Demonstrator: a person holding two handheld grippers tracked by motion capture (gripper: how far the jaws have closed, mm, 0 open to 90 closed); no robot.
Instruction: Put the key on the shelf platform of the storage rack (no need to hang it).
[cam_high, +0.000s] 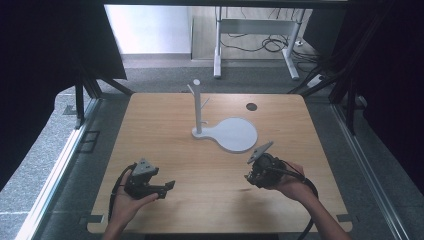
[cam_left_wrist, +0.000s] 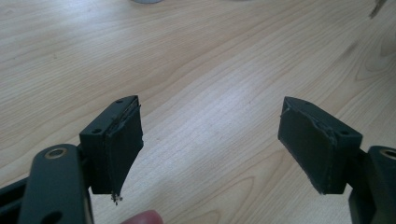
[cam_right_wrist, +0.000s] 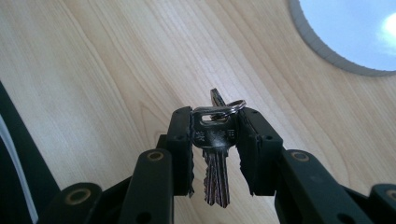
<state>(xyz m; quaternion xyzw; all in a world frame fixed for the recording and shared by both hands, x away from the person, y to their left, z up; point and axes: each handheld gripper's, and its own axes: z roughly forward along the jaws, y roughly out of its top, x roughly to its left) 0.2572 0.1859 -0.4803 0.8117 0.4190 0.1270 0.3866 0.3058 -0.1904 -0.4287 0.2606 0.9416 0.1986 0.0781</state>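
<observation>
We hold a bunch of keys (cam_right_wrist: 215, 154) clamped by the head in our right claw (cam_right_wrist: 215, 140), above the table (cam_high: 165, 130) near the white peg stand (cam_high: 198, 107). Our left claw (cam_left_wrist: 210, 144) hangs spread and empty. Probably next: hooking the ring over a peg.

- A lab or test room set up for recording is suggested.
- A light wooden counter (cam_high: 165, 125) is framed by metal rails (cam_high: 60, 160) and dark curtains (cam_high: 45, 50).
- Grey carpet (cam_high: 150, 75) is seen around it.
- Beyond, a white-legged metal desk frame (cam_high: 255, 35) stands over loose black cables (cam_high: 270, 45).
</observation>
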